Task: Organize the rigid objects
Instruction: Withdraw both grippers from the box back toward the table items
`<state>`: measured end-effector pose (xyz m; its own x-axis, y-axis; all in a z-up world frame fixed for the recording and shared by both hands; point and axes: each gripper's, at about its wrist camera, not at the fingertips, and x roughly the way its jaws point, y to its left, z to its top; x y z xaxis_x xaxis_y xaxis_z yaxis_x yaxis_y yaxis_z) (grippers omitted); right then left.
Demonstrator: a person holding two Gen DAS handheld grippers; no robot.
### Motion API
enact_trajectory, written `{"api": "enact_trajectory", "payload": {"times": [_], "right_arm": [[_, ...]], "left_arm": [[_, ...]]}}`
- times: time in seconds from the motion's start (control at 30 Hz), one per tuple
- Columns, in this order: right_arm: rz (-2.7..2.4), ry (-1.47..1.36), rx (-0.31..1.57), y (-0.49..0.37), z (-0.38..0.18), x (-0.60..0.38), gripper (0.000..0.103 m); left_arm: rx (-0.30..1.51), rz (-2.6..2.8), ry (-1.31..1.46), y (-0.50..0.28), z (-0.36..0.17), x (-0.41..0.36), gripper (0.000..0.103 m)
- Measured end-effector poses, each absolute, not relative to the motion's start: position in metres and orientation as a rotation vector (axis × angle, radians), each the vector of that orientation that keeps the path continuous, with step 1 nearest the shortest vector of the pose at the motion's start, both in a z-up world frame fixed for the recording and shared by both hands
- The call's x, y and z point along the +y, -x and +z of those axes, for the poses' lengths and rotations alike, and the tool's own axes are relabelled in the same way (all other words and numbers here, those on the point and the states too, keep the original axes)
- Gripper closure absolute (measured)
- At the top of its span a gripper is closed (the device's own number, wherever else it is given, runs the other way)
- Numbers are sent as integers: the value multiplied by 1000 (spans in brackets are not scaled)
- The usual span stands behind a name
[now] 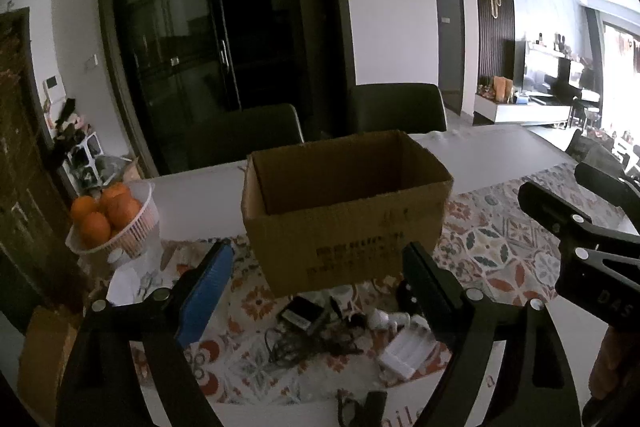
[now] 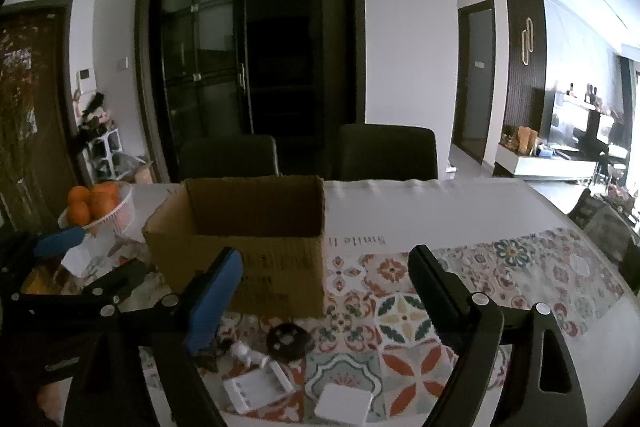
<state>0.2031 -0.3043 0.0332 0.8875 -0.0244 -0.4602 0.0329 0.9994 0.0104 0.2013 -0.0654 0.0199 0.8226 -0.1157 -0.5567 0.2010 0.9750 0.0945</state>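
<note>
Two open claws (image 1: 316,279) (image 2: 326,283) before cardboard box (image 1: 348,227).

One cardboard box (image 1: 344,211); two chairs (image 1: 248,131); one fruit basket (image 1: 136,223).

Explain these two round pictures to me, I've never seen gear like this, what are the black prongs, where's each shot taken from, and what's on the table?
No robot here: a person holds a two-fingered tool in each hand, each with a fisheye camera looking along its fingers. The left tool and right tool are both open and hold nothing. Ahead stands an open cardboard box on a patterned tablecloth. In front of it lie small items: a black adapter with cables, a white battery holder, a flat white square box and a black round part. A basket of oranges sits to the left.
</note>
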Motion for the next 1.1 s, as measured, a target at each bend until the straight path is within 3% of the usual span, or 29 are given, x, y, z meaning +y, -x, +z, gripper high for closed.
{"api": "enact_trajectory", "payload": {"times": [0.57,1.1], "right_arm": [[-93,-9,453,-151,5,-305,10],[-122,-57,589,-140,-47,-307,9]], "left_arm": [[668,-167,-113,-153,-22,-59,15],[818,-180,-120,-144,-73,-58,15]]}}
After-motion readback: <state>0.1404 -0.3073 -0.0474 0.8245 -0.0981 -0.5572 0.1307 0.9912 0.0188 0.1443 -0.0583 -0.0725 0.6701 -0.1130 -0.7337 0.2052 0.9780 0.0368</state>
